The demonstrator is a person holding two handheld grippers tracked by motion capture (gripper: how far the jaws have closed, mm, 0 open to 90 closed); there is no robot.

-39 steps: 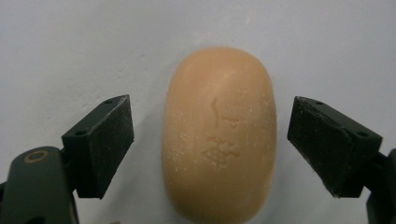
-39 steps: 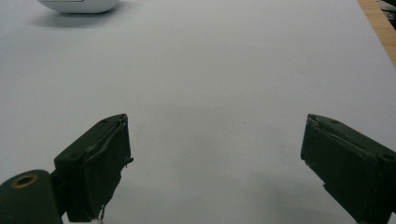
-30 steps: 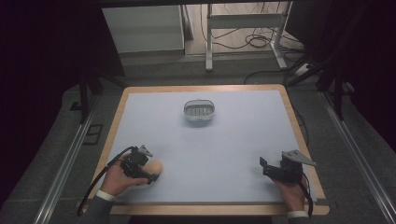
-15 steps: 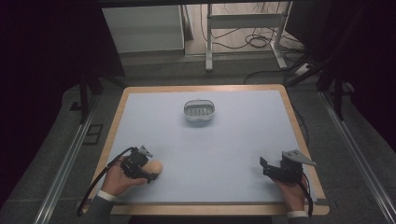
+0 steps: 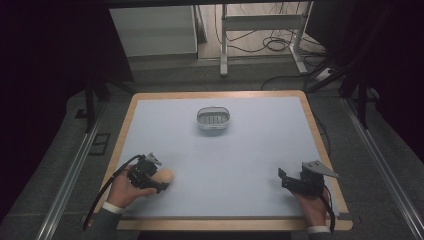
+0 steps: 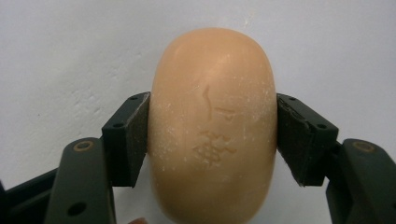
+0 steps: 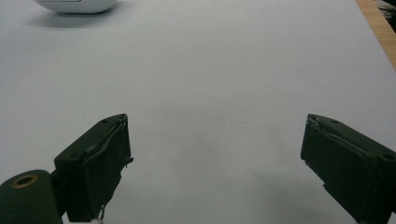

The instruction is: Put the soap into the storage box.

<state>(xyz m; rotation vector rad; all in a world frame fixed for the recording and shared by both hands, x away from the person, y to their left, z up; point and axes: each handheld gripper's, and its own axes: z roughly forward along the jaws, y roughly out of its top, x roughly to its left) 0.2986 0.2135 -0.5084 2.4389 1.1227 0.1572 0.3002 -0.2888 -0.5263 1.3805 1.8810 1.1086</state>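
Observation:
A peach-coloured oval bar of soap [image 6: 212, 126] lies on the pale table mat near the front left [image 5: 166, 175]. My left gripper [image 5: 159, 180] is shut on it, its two black pads [image 6: 133, 137] pressing the bar's long sides. At the front right, my right gripper [image 5: 283, 179] rests low over the mat, with its jaws wide apart [image 7: 215, 158] and nothing between them. A small white oval dish with a slotted bottom [image 5: 199, 119] stands at the middle back of the mat; its lower edge shows at the top left of the right gripper view [image 7: 74, 4].
The mat covers a wooden table whose bare edge [image 5: 320, 130] runs round it. Beyond the far edge are a grey floor, table legs and cables [image 5: 272, 42]. Metal rails [image 5: 70, 175] flank both sides.

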